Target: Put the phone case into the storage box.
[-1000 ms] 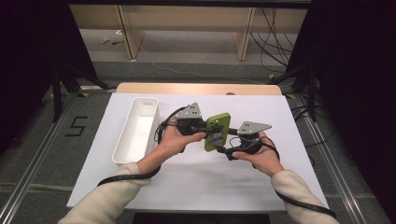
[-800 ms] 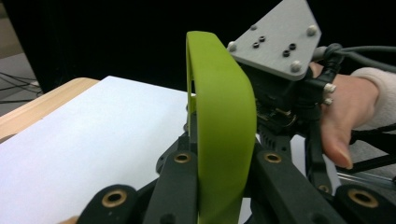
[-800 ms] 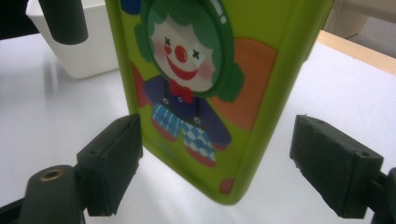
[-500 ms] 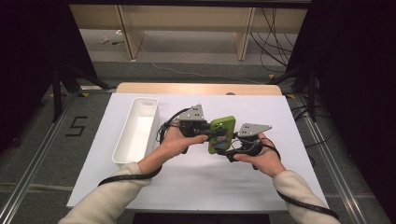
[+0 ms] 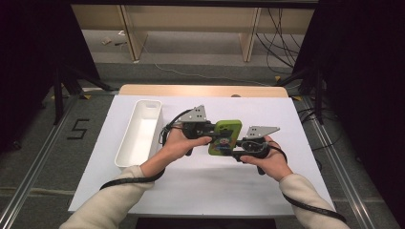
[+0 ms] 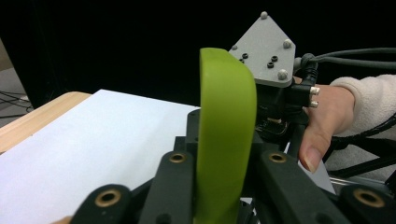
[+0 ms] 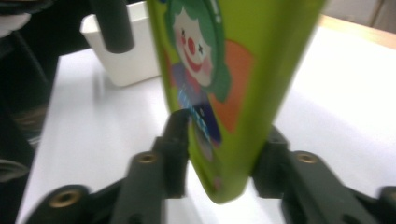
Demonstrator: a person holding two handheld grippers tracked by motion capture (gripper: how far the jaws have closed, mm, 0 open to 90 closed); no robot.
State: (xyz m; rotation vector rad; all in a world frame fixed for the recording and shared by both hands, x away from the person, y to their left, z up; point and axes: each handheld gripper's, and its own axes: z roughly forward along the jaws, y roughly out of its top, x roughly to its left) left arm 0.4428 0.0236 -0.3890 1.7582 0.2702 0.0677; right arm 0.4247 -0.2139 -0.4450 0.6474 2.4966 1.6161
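Observation:
A flat green case (image 5: 224, 137) with a clown picture on its face is held above the white table between both grippers. My left gripper (image 5: 212, 134) comes in from the left and is shut on one edge of the case (image 6: 226, 130). The jaws of that left gripper (image 6: 224, 186) press both sides of it. My right gripper (image 5: 237, 145) comes from the right and is shut on the opposite end of the case (image 7: 233, 70), and this right gripper (image 7: 219, 156) has a jaw against each face. The right gripper's grey plate (image 6: 267, 51) stands behind the case.
A long white tray (image 5: 138, 133) lies at the left of the white sheet (image 5: 210, 191); its end (image 7: 126, 65) also shows beyond the case. The table's wooden far edge (image 5: 205, 90) runs behind. Cables trail from both grippers along the forearms.
The case has shifted slightly right and down with the left gripper and turned a little. The right gripper has hardly moved.

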